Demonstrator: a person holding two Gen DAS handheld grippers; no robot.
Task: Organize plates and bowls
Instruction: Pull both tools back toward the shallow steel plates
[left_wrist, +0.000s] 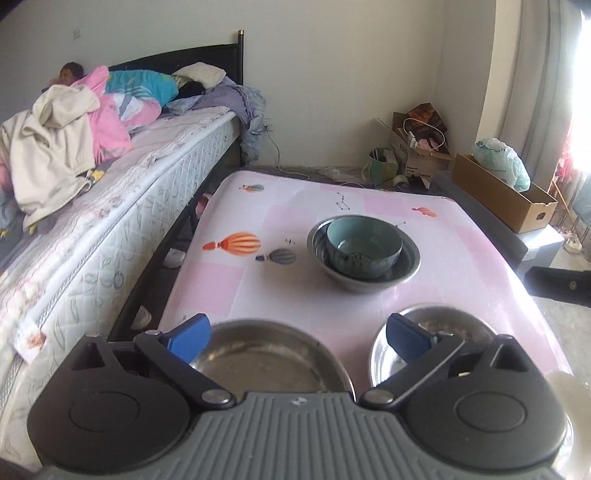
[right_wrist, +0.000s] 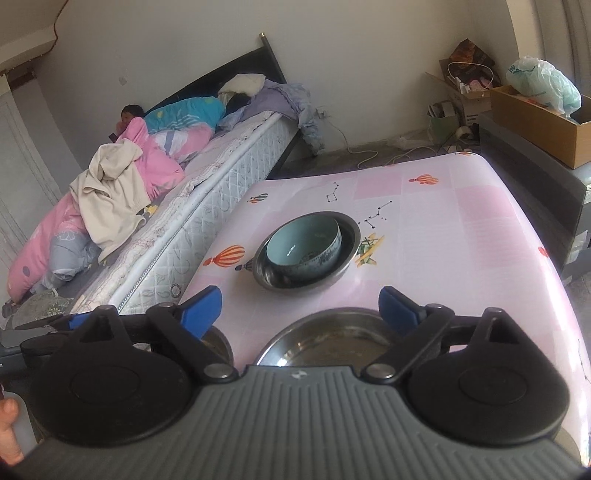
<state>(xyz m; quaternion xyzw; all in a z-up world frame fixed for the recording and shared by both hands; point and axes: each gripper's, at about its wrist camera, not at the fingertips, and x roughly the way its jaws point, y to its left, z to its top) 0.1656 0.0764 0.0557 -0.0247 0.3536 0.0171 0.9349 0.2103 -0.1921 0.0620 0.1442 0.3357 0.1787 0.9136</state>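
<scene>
A blue ceramic bowl (left_wrist: 364, 245) sits inside a steel bowl (left_wrist: 410, 264) at the middle of the pink table (left_wrist: 258, 295); the pair also shows in the right wrist view, blue bowl (right_wrist: 303, 247) in steel bowl (right_wrist: 349, 230). Two steel plates lie at the near edge: one (left_wrist: 266, 360) under my left gripper (left_wrist: 295, 338), the other (left_wrist: 461, 328) to its right. My left gripper is open and empty above them. My right gripper (right_wrist: 300, 308) is open and empty above a steel plate (right_wrist: 332, 343); another plate's edge (right_wrist: 218, 341) shows at its left.
A bed (left_wrist: 110, 229) with bedding and a person lying on it runs along the table's left side. Cardboard boxes (left_wrist: 506, 192) and bags stand on the floor beyond the table's far right. The other gripper's dark body (left_wrist: 561, 284) shows at the right edge.
</scene>
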